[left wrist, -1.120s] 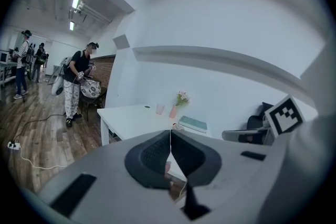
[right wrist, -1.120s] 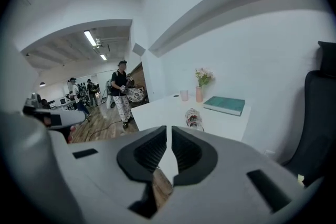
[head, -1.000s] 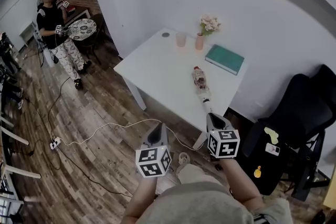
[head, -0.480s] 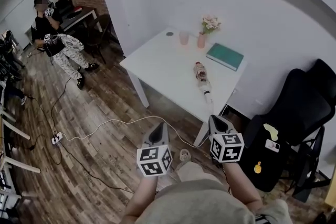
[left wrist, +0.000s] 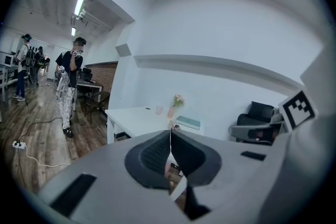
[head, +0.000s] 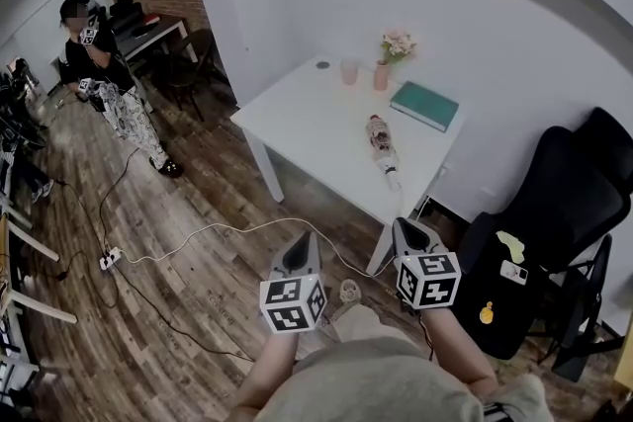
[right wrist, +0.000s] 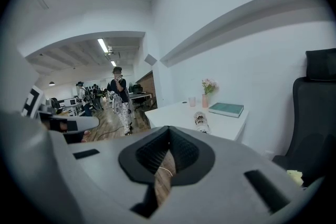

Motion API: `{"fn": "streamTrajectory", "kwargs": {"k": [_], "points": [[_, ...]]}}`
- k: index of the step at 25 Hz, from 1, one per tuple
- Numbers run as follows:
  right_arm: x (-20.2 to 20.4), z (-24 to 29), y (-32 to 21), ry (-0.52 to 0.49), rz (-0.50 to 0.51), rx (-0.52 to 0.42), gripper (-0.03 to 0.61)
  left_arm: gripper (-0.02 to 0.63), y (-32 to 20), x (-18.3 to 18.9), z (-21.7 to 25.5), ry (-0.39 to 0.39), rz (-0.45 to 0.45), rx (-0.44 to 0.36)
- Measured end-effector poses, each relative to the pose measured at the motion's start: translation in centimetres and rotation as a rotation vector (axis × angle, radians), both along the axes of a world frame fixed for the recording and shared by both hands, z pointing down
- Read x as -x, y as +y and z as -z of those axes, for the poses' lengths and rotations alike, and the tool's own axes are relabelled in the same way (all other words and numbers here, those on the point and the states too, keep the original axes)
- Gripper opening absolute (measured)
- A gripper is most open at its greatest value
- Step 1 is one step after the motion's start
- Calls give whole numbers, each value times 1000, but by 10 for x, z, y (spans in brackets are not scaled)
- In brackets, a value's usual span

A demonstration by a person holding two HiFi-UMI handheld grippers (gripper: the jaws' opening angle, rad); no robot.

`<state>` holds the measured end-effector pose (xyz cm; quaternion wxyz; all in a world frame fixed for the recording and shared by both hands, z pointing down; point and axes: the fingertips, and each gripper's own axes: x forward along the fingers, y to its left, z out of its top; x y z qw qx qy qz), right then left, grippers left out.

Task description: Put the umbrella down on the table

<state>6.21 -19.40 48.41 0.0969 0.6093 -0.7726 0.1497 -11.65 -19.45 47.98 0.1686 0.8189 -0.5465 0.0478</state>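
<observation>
White at the handle and patterned along its folded canopy, the umbrella [head: 380, 143] lies flat on the white table [head: 307, 119]. It is towards the table's right side, with its handle end pointing at the near edge. Nothing touches it, and both grippers are well apart from it.

Behind the umbrella, a green book [head: 425, 107] lies flat near the wall. To the book's left, a pink vase [head: 380, 76] with pale flowers stands beside a pink cup [head: 348, 71]. A small dark disc [head: 323, 65] lies just beyond the cup, at the far corner.

The left gripper [head: 306, 237] is held low in the head view, over the wooden floor [head: 188, 203] in front of the table. Its own view shows the two dark pads meeting at their tips with nothing between them. The right gripper [head: 405, 224] is alongside it, nearer the table's front right leg. Its jaws are also pressed together and empty. Each gripper carries its marker cube facing upward.

A white cable [head: 223, 230] snakes across the floor from below the grippers to a power strip [head: 109, 259]. A black chair [head: 559, 212] with a dark bag on it stands to the right of the table, against the wall. Far off at the left, a person [head: 107, 74] in a dark top and patterned trousers stands near a dark desk.
</observation>
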Motion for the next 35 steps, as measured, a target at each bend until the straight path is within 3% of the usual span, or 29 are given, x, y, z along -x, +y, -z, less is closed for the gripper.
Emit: {"fn": "streamTrajectory", "kwargs": {"k": [16,35], "points": [[1,6,5,-48,-10,-9,2,8,3,-3,6,6,-12,-13],[5,11,6,-17,-12,-39,1,8,1,0,-1,2,-11,1]]}}
